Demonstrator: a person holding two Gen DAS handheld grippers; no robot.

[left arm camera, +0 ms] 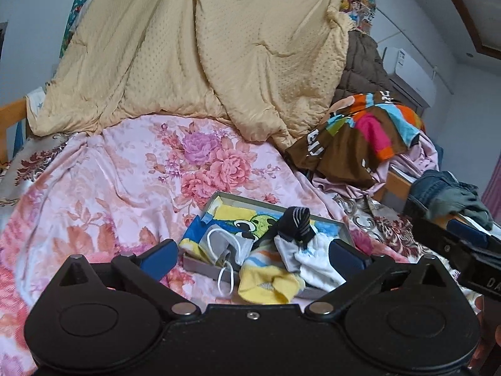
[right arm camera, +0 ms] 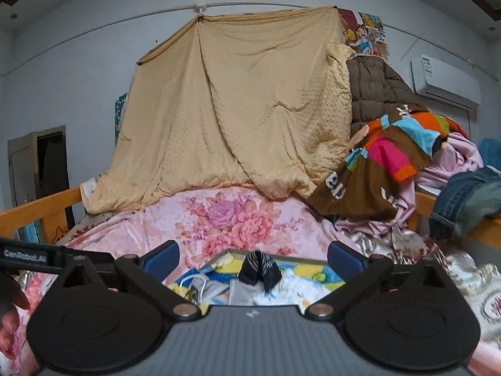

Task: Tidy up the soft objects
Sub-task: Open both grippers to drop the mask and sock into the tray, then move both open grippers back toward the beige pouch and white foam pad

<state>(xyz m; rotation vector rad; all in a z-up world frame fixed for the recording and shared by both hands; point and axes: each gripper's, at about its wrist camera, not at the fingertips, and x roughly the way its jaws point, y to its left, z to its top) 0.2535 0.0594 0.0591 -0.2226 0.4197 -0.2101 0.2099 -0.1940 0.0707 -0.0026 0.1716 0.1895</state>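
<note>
I see both my left hand-held gripper and right hand-held gripper spread apart, empty, near the shallow grey cardboard box of socks.

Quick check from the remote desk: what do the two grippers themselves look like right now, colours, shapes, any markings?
Both match: the left gripper and right gripper have black linkage arms, round black discs, silver pivot pins and blue pads. White lettering marks the left gripper's side, seen from the right wrist view.

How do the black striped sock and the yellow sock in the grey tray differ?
The black striped sock is dark with thin pale stripes and lies on top of the pile; the yellow sock is bright with orange and blue bands and hangs over the near rim of the grey tray. Both are loose, ungripped.
</note>
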